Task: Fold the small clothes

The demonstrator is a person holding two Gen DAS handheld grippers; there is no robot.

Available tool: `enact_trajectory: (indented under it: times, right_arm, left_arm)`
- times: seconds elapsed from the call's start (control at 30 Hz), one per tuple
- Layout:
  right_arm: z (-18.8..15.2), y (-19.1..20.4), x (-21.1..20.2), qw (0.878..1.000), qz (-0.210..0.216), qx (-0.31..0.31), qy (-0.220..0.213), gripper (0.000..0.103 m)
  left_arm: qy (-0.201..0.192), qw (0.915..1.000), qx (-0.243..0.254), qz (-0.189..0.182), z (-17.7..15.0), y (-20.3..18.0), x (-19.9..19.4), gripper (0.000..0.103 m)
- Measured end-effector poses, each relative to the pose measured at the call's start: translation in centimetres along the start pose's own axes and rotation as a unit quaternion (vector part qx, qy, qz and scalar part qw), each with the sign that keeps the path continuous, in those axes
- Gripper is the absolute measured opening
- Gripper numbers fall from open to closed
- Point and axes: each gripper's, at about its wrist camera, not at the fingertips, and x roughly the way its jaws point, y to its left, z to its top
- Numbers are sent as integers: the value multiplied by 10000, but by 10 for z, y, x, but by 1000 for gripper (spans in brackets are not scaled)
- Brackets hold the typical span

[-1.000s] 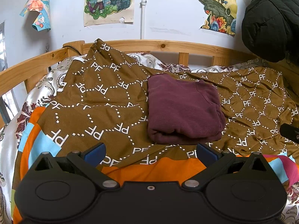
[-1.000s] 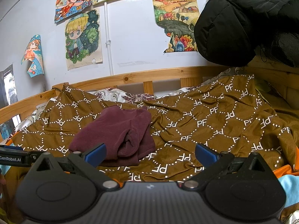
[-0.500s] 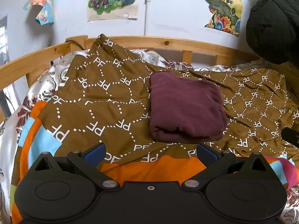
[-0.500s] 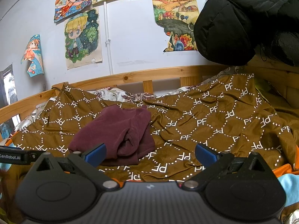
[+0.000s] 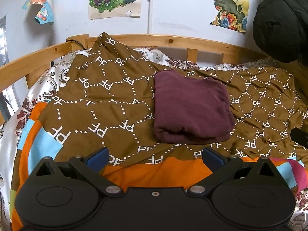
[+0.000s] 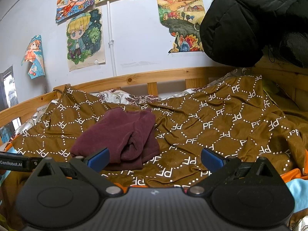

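Observation:
A maroon garment (image 5: 190, 109) lies folded into a thick rectangle on a brown "PF"-patterned sheet (image 5: 107, 104). In the right wrist view the same garment (image 6: 119, 134) shows its layered folded edge toward me. My left gripper (image 5: 155, 156) is open, held short of the garment's near edge, with nothing between its blue fingers. My right gripper (image 6: 155, 157) is also open and empty, to the right of and nearer than the garment. The tip of the other gripper (image 6: 13, 163) shows at the left edge of the right wrist view.
A wooden bed rail (image 5: 173, 40) runs along the back and left. An orange and blue blanket (image 5: 154, 171) lies under the brown sheet near me. A black padded jacket (image 6: 250, 19) hangs at the upper right. Posters (image 6: 84, 40) cover the wall.
The left wrist view has tilted down and crept slightly closer to the folded garment. The right gripper has barely moved. The garment lies as before.

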Motion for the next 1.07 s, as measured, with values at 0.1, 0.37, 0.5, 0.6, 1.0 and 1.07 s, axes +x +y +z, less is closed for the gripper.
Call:
enact_trajectory:
  times: [0.1, 0.37, 0.5, 0.6, 1.0, 1.07]
  right_arm:
    - [0, 0, 0, 10000, 0, 3, 1, 103]
    - [0, 0, 0, 10000, 1, 0, 4, 103]
    - [0, 0, 0, 10000, -2, 3, 3, 103]
    - [0, 0, 0, 10000, 0, 1, 4, 103]
    - [-3, -2, 2, 10000, -34, 37, 52, 103]
    - [-2, -2, 2, 10000, -33, 37, 50, 103]
  left_arm:
    - [-2, 10000, 2, -4, 0, 0, 0, 102]
    - [-16, 10000, 76, -23, 0, -1, 0, 102]
    - [-14, 10000, 90, -39, 0, -2, 0, 102]
    - [-5, 10000, 81, -54, 0, -1, -1, 102]
    - [1, 10000, 76, -60, -1, -1, 0, 102]
    - [1, 9999, 80, -62, -1, -1, 0, 102]
